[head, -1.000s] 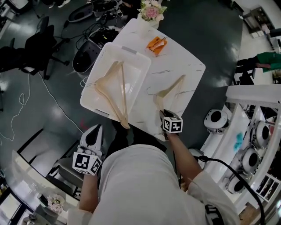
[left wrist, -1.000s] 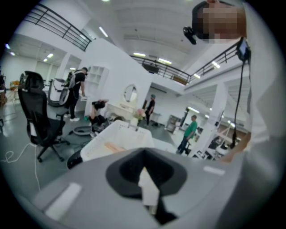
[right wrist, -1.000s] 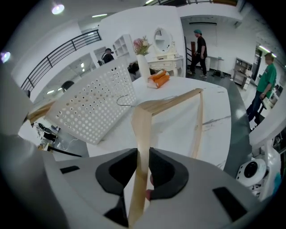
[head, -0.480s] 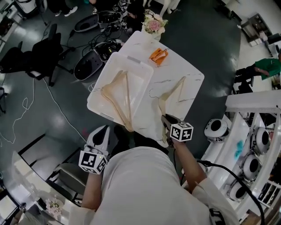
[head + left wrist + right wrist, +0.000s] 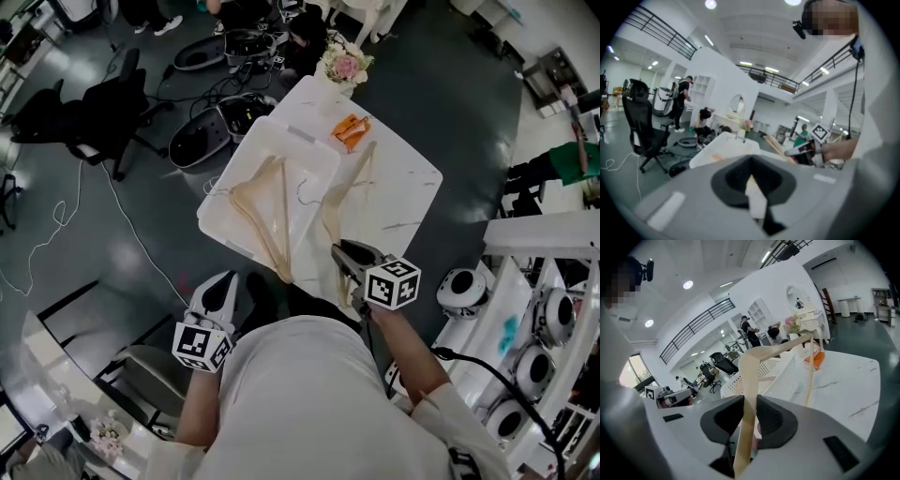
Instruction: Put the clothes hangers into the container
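One hanger (image 5: 332, 208) sits clamped in the right gripper's (image 5: 345, 255) jaws beside the container (image 5: 217, 202); the left gripper's (image 5: 221, 289) jaws meet empty.

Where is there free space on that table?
Bare: the right half of the white marble table, between the pale wooden hanger held in the right tongs and the edge. Room in the white perforated bin beside the second wooden hanger. Crowded: far corner, with orange object and pink flowers.

Each hanger (image 5: 749, 380) is pale beige. The container (image 5: 785, 373) is white, its walls dotted with holes. The table (image 5: 408, 183) is white marble, grey-veined. Marker cubes (image 5: 394, 283) carry black-and-white squares.
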